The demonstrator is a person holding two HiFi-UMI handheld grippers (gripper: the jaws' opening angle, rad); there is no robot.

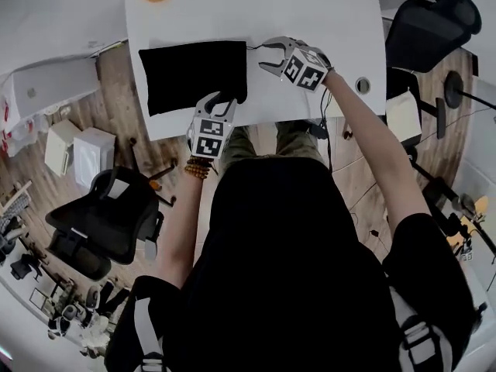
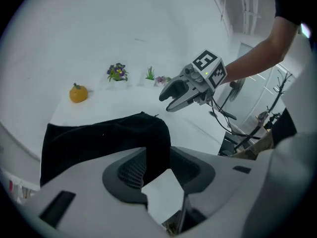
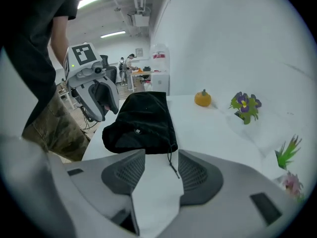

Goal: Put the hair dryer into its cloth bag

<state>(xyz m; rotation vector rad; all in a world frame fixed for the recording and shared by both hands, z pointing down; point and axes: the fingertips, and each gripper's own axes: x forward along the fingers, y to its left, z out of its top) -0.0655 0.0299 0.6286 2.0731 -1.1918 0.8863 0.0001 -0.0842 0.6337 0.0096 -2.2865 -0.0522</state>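
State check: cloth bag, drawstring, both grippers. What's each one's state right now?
cloth bag: lying on the table, one corner between the left jaws.
drawstring: slack on the table, running between the right jaws, not gripped.
left gripper: jaws open, not pinching the bag.
right gripper: jaws open, gripping nothing.

You'll find no words, brands or numbers to read here. The only signs are the black-and-white square markers on the white cube (image 1: pixel 209 136) of your left gripper (image 1: pixel 222 101) and the white cube (image 1: pixel 304 68) of your right gripper (image 1: pixel 265 55): block patterns, no letters
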